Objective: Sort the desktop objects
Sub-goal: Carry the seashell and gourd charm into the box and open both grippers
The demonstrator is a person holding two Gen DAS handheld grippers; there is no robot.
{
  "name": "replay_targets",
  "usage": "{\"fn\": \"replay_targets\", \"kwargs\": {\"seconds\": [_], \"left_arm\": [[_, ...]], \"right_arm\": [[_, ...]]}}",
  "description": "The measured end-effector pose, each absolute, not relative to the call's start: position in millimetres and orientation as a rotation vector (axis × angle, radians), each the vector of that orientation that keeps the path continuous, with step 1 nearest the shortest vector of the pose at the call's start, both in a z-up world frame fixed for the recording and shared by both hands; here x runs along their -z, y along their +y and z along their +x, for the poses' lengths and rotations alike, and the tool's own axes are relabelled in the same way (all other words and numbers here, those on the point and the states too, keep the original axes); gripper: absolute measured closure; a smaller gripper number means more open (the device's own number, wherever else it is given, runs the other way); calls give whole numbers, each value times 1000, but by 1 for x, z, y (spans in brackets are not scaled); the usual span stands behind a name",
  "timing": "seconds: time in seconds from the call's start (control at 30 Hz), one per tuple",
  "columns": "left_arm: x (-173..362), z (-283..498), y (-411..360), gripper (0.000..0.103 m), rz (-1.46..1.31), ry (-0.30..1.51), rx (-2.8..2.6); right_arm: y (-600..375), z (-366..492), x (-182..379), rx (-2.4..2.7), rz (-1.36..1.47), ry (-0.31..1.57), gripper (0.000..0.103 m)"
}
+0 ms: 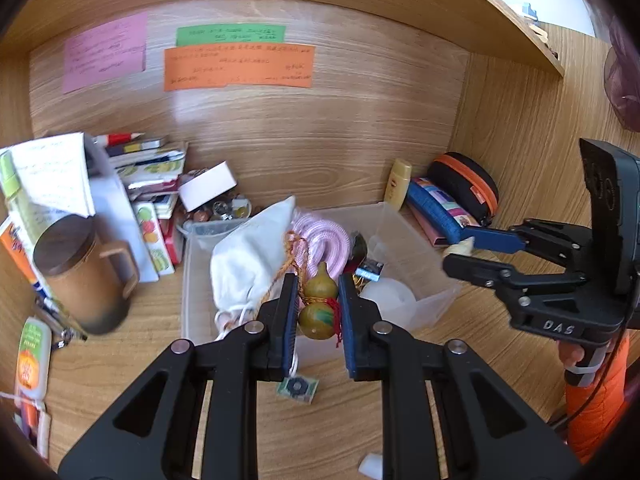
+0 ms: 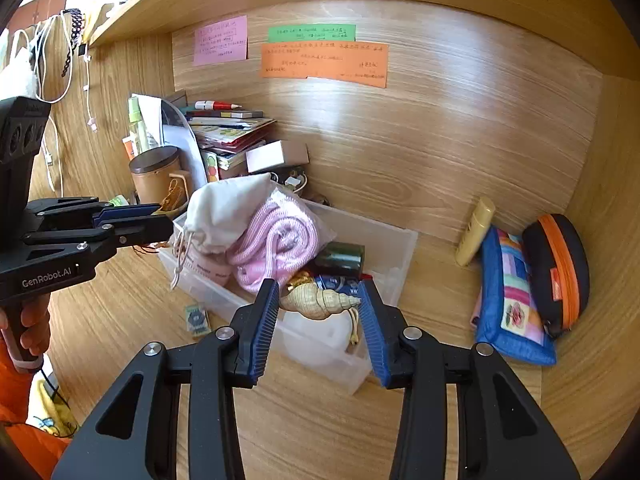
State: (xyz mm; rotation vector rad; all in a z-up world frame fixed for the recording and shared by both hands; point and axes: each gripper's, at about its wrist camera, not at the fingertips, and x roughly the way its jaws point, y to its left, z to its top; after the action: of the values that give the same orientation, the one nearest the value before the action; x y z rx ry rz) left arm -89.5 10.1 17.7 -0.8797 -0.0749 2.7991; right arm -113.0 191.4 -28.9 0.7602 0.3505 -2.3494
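Note:
My left gripper (image 1: 318,304) is shut on a green-brown gourd charm (image 1: 318,308) with red and orange cord, held above the front of a clear plastic bin (image 1: 436,280). My right gripper (image 2: 318,304) is shut on a beige spiral seashell (image 2: 320,300), held over the bin's near corner (image 2: 352,376). The bin holds a white drawstring bag (image 2: 224,208), a pink knitted roll (image 2: 276,244), a dark green box (image 2: 342,258) and a white round object (image 2: 316,336). The right gripper also shows in the left wrist view (image 1: 464,250), and the left gripper in the right wrist view (image 2: 160,218).
A brown lidded mug (image 1: 80,272) and a stack of books (image 1: 148,184) stand at back left. A yellow tube (image 2: 476,230), a blue patchwork pouch (image 2: 512,300) and a black-orange case (image 2: 560,272) lie at right. A small green packet (image 1: 297,388) lies on the desk.

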Motion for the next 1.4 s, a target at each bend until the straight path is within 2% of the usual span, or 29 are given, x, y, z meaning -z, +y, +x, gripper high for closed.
{"fn": "replay_targets", "kwargs": {"seconds": [0.93,1.4], "left_arm": [[29,-143,16,84,-1060,-78,-2682],[39,-150,13,84,-1099,-110,-2644]], "right_arm": [[145,-166,83,2265,967,370,66],[136,-168,87,2263,965,361,65]]}}
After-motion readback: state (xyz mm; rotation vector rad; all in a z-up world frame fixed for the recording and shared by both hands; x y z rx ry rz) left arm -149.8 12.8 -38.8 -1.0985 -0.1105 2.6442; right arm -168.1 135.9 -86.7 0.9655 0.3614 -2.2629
